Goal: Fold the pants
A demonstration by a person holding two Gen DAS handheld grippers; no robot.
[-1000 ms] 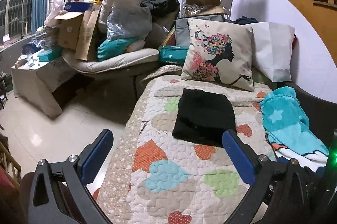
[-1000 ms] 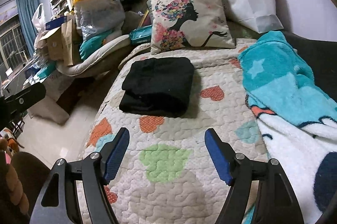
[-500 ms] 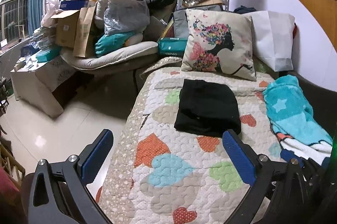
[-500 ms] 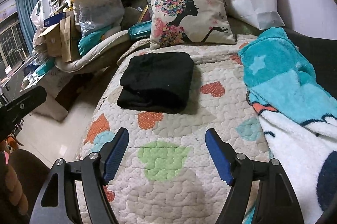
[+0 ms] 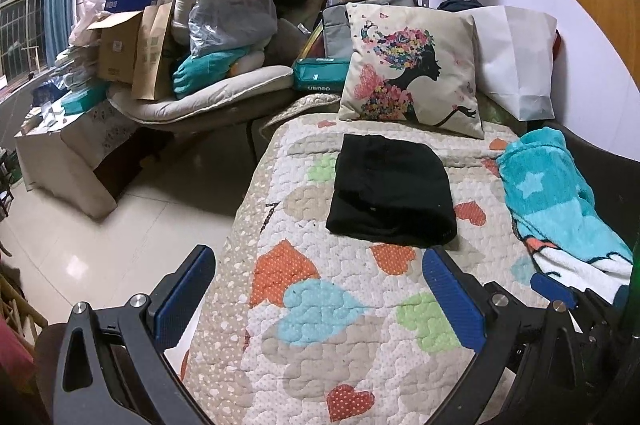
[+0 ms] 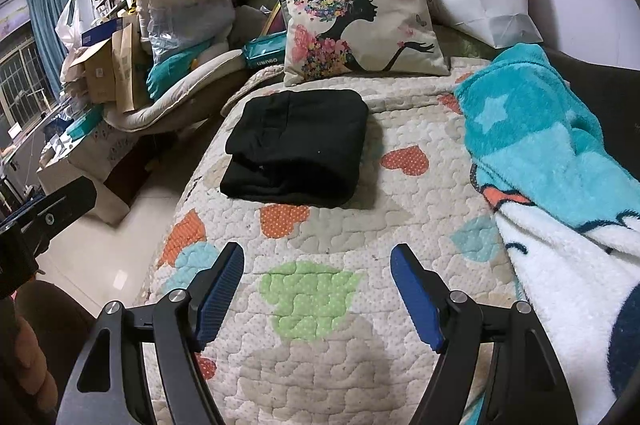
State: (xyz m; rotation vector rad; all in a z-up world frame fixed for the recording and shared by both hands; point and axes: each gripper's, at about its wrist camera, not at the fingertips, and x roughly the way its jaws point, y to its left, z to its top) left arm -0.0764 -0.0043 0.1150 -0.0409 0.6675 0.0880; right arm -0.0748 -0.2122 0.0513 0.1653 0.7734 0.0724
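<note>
Both tools, left tool [image 5: 316, 289] and right tool [image 6: 318, 285], hang wide open and empty; nudging the folded pants [image 6: 296, 149] now could undo that stack.

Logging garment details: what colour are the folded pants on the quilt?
Plain black pants, clearest in the right wrist view.

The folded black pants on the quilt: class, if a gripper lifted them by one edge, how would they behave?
The black pants look like soft fabric, so they would probably droop. The stacked layers likely slide apart and unfold. Pushed, they may drag on the textured quilt.
</note>
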